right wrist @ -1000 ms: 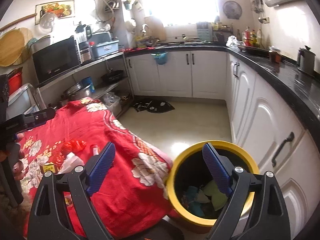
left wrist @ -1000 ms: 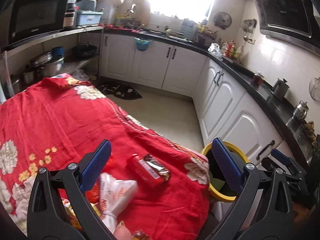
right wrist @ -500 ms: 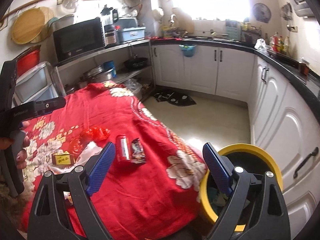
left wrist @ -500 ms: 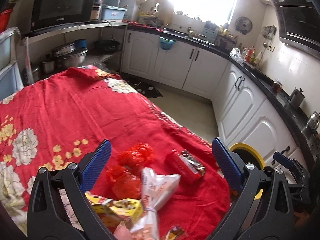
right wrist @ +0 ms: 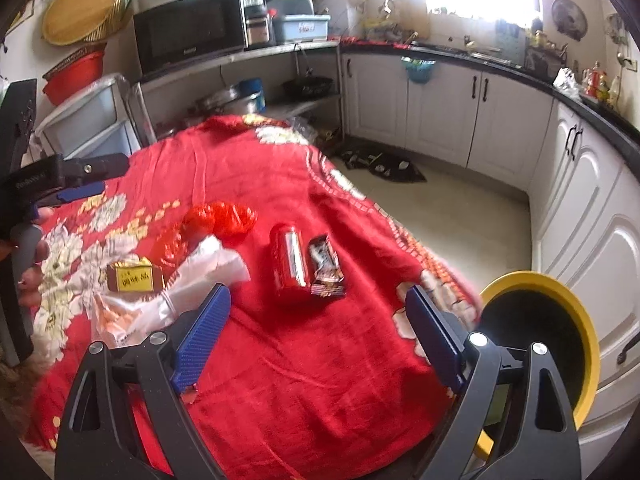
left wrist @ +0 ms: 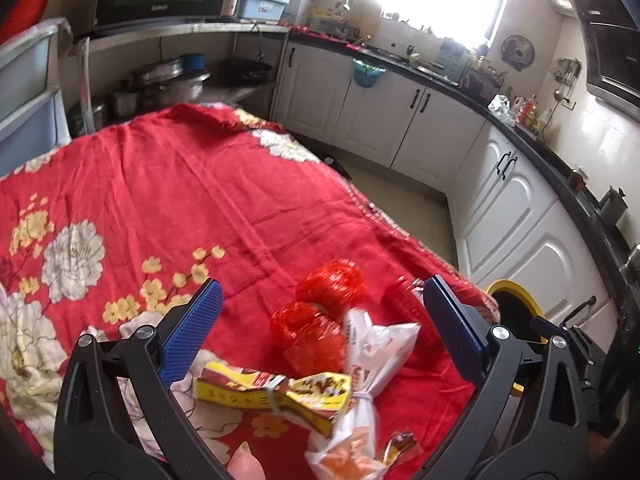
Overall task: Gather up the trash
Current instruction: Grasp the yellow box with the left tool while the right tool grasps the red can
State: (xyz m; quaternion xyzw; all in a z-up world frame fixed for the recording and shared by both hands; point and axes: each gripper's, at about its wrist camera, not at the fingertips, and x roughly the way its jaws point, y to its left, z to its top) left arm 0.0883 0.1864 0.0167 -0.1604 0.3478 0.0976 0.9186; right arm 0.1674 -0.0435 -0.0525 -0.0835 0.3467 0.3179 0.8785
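Note:
Trash lies on the red flowered tablecloth [right wrist: 280, 380]: a red can [right wrist: 290, 264], a dark snack wrapper [right wrist: 326, 266], crumpled red plastic [right wrist: 220, 220], a yellow packet [right wrist: 134, 276] and a clear plastic bag [right wrist: 200, 280]. My right gripper [right wrist: 318, 312] hovers open just short of the can and wrapper, holding nothing. My left gripper [left wrist: 322, 306] is open above the red plastic [left wrist: 320, 320], the yellow packet [left wrist: 272, 392] and the bag [left wrist: 368, 360], also holding nothing. A yellow-rimmed bin [right wrist: 560, 292] stands on the floor off the table's right corner.
White cabinets [right wrist: 500, 112] under a black counter line the far and right walls. Shelves with a microwave [right wrist: 188, 28] and pots stand behind the table. A dark mat [right wrist: 380, 164] lies on the tiled floor. A hand [right wrist: 28, 256] holds the left gripper at the left edge.
Both views have swung left, from the bin toward the trash on the cloth, and dropped closer to it. Both grippers stayed open and hold nothing.

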